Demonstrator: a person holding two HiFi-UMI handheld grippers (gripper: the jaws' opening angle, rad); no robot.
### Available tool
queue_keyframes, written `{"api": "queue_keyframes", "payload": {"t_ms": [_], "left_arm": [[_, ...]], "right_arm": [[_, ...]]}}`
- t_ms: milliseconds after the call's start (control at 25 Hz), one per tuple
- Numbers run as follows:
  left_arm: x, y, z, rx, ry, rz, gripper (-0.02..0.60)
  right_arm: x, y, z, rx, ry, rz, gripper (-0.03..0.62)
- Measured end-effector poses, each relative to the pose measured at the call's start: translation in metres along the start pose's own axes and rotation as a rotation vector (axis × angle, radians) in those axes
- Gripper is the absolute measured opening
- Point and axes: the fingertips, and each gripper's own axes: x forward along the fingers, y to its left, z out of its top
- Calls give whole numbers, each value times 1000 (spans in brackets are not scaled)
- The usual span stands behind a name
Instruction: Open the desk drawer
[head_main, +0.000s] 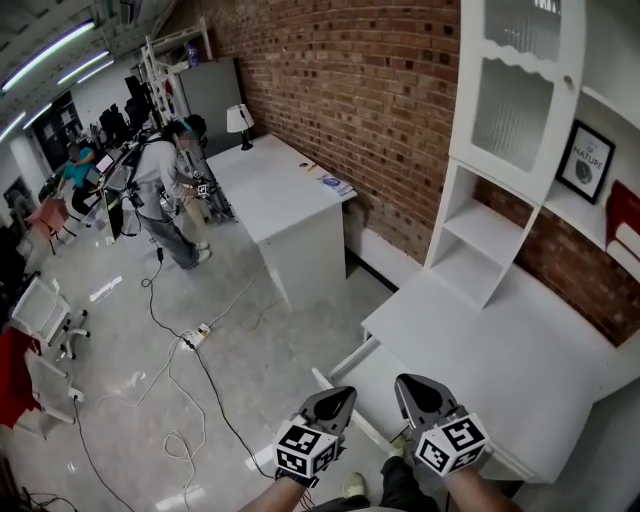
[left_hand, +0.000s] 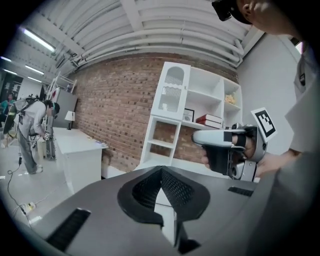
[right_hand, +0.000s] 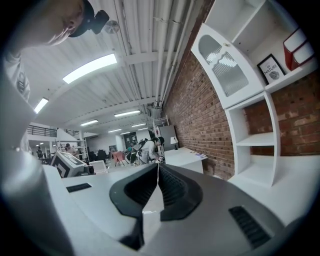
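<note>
The white desk (head_main: 520, 350) fills the lower right of the head view, against the brick wall. Its drawer (head_main: 345, 385) stands pulled out from the front edge, toward the floor side. Both grippers are raised side by side in front of it, touching nothing. My left gripper (head_main: 338, 398) (left_hand: 161, 171) is shut, tips meeting, with nothing between them. My right gripper (head_main: 418, 388) (right_hand: 158, 168) is also shut and empty. It appears from the side in the left gripper view (left_hand: 197, 137), a hand around its handle.
A white shelf unit (head_main: 500, 160) with a framed picture and red books stands on the desk. A second white desk (head_main: 285, 205) with a lamp is further along the wall. A person (head_main: 165, 200) stands beyond it. Cables (head_main: 190, 350) and chairs (head_main: 45, 315) lie on the floor.
</note>
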Motion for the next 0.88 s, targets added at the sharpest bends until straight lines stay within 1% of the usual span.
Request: {"api": "queue_keyframes", "payload": {"t_ms": [160, 440, 600, 880], "left_arm": [[-7, -11, 36, 8, -52, -15, 12], [-16, -29, 80, 25, -124, -31, 12], [-19, -38, 93, 35, -145, -43, 12], [-19, -46, 107, 24, -171, -63, 12]], "right_arm": [[-3, 6, 21, -25, -32, 8, 18], [-5, 19, 46, -61, -76, 32, 18], [-7, 28, 55, -61, -89, 38, 17], [-6, 33, 59, -73, -82, 38, 17]]}}
